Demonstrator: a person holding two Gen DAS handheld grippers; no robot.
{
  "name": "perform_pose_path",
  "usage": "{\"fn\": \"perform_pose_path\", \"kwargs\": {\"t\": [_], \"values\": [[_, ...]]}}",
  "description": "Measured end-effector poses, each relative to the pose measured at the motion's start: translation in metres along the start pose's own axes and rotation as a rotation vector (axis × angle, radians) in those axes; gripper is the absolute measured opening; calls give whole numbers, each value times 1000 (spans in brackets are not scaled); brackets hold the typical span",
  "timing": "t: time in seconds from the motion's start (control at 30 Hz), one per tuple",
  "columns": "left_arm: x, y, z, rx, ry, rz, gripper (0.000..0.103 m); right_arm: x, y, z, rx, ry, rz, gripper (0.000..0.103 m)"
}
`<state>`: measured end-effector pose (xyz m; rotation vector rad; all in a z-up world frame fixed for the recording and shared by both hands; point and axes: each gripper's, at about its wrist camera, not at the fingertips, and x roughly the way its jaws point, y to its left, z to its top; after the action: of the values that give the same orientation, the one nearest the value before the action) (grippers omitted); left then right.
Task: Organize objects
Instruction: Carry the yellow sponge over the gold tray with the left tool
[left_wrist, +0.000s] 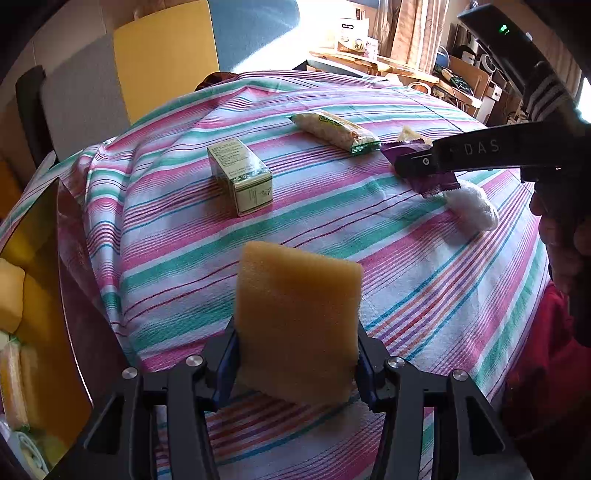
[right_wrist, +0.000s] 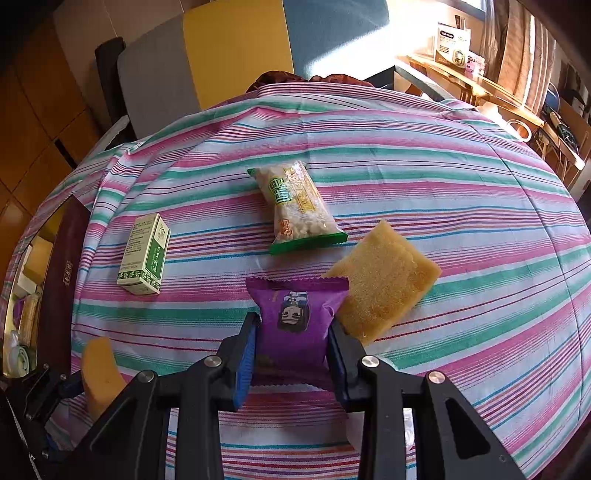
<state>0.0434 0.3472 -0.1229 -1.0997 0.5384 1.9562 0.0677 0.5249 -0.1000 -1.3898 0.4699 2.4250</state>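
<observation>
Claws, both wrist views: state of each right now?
Left claw: closed on the yellow sponge.
Right claw: closed on the purple snack packet.

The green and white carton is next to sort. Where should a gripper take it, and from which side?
Grip the green and white carton across its two long side faces near mid-length, coming from above. It lies flat on the striped cloth, clear of the other items, so its sides are probably open to the fingers.
</observation>
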Motion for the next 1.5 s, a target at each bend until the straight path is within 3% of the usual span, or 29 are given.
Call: {"fn": "perform_pose_path", "kwargs": {"t": [0.47,0.7,0.87,1.07,1.2,1.33,1.5], "values": [[-7,-2,-3,7,-26,41,52,22,10,-6,-58,78,-16,33],[-69,19,3,-31,-156,79,52,23,12,-6,-76,71,-31,33],[-114,59,6,-108,-225,189,52,24,14,-7,-88,69,-43,33],[-144,113,-8,-214,-247,332,52,25,18,-8,-103,70,-61,32],[-157,142,-22,-278,-252,382,53,25,19,-9,-111,66,-74,32],[-159,170,-37,-361,-220,364,53,25,21,-10,-118,63,-86,32],[-153,221,-60,-583,-166,220,53,25,22,-11,-124,61,-95,32]]}}
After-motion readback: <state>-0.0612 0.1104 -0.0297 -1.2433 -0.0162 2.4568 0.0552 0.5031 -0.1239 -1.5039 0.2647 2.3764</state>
